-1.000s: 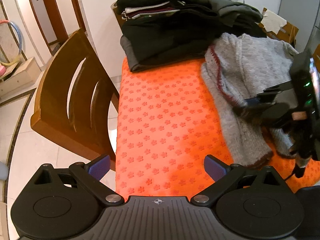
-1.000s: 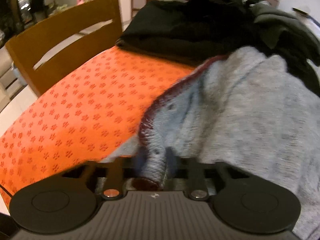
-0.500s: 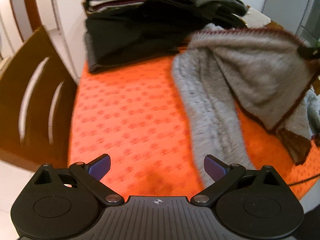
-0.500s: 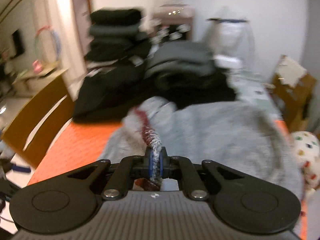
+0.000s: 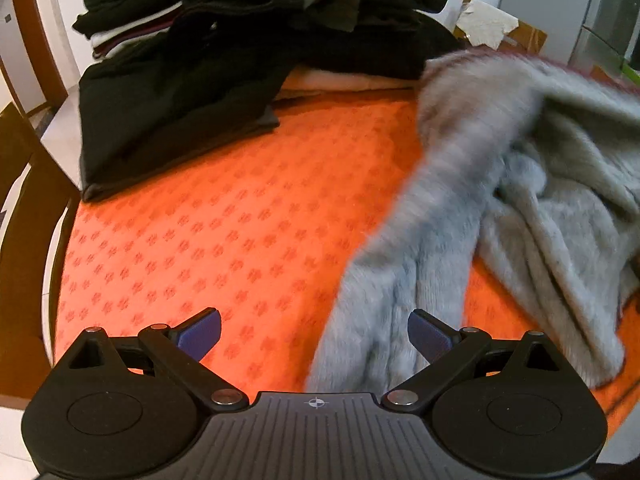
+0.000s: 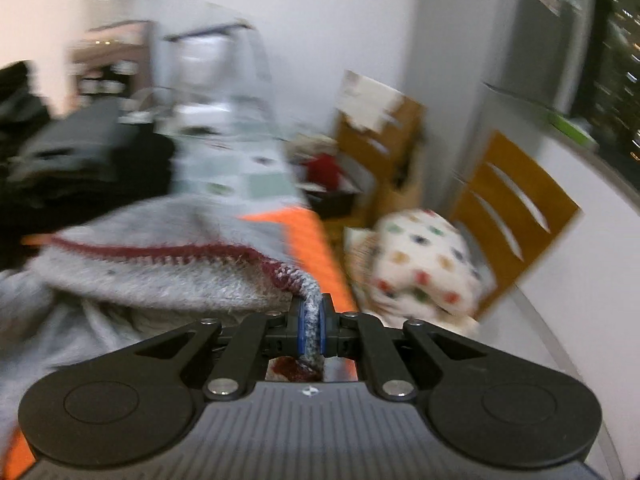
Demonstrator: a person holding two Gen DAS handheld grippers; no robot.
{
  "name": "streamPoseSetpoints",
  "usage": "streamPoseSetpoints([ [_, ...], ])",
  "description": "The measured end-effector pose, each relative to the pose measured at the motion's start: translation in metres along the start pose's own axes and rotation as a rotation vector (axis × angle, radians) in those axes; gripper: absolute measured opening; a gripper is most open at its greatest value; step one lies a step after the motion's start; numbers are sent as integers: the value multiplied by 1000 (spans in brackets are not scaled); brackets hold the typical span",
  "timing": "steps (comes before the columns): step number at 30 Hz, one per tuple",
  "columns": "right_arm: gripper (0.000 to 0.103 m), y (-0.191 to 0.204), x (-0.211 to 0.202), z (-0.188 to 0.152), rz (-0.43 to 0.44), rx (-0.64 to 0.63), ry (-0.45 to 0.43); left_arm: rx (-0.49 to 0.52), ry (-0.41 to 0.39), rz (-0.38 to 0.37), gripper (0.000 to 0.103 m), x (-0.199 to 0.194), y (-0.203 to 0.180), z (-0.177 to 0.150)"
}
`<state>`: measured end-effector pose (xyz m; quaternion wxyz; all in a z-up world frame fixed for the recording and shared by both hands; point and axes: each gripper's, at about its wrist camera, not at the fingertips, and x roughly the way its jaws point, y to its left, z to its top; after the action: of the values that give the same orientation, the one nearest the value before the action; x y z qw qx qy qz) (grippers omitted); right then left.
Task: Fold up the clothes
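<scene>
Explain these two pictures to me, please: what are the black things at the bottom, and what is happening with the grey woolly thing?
There is no robot here. A person holds a hand tool with two fingers in each hand, and each tool carries a camera looking forward along those fingers, so each picture shows one tool's own black frame at the bottom. In the left picture, the left gripper is open, its blue pads spread above the orange patterned table cover. A grey knitted sweater with dark red trim lies partly on that cover, in front of a pile of dark folded clothes. In the right picture, the right gripper is shut on the sweater's edge. That picture is blurred.
</scene>
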<state>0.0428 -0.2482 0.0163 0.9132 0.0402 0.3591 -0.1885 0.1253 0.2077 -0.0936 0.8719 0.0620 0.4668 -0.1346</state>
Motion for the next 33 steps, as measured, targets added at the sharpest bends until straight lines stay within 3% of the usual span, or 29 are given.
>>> streamPoseSetpoints([
  [3,8,-46,26,-12,-40,63,58,8,-23,-11,100,9,-18,13],
  [8,8,-86,48,-36,-12,111,124,105,-42,-81,100,23,-62,27],
  [11,8,-87,56,-42,12,110,148,177,-53,-129,100,31,-88,29],
  [16,8,-79,70,-37,48,92,165,256,-61,-63,97,55,-115,24],
  [19,8,-76,73,-32,67,76,171,217,-69,-17,69,63,-113,23],
  [21,8,-74,72,-30,78,66,173,147,-75,-26,41,59,-103,25],
  [24,8,-69,70,-27,92,60,165,35,-116,-41,20,41,-81,25],
  [33,8,-31,34,-15,135,66,98,-194,-239,22,16,-40,9,28],
])
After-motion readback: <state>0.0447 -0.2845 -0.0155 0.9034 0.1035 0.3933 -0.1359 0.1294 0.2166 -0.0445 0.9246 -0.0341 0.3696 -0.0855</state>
